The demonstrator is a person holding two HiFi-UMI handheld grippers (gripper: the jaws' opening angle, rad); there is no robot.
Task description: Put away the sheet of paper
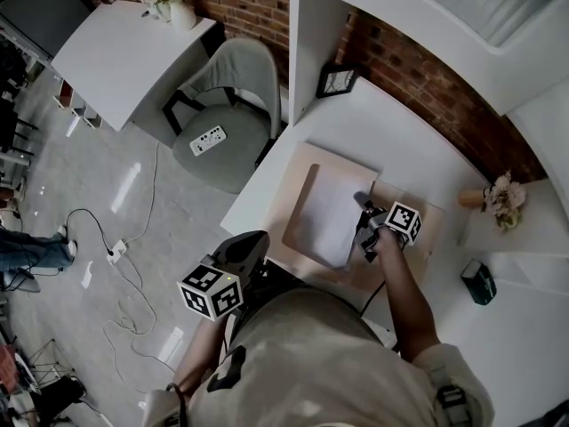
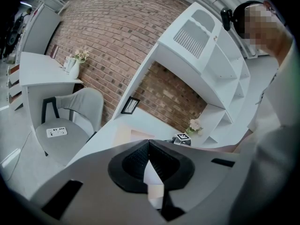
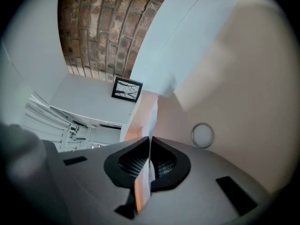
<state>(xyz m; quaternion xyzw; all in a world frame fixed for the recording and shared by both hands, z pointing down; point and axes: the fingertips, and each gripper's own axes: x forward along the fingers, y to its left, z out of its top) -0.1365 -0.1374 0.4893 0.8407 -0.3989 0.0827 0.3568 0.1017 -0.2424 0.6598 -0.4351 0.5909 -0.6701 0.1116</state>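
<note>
1. Right gripper (image 1: 366, 216): you hold it over the right side of the tan mat (image 1: 329, 154) on the white table (image 1: 382, 123). In the right gripper view its fingers (image 3: 161, 165) are closed on the sheet of paper (image 3: 151, 121). The sheet shows edge-on there, standing up out of the pinch.

2. Sheet of paper: the head view shows it white on the mat, with its right edge at your right gripper. The rest of the sheet spreads left from the gripper across the mat. How far the gripped edge is raised cannot be judged from the head view.

3. Left gripper (image 1: 253, 241): you hold it well apart from the sheet, off the table's near left edge and close to your body. In the left gripper view its fingers (image 2: 136, 165) are closed tip to tip, with nothing between them.

4. Surroundings:
- A small picture frame (image 1: 338, 80) leans at the back of the table, against the white shelf upright.
- A bunch of flowers (image 1: 502, 198) sits at the far right, near the brick wall.
- A grey chair (image 1: 227, 114) stands to the left of the table, with a white power strip (image 1: 207, 140) on its seat.
- A round fitting (image 3: 202, 135) shows in the surface beside the sheet in the right gripper view.
</note>
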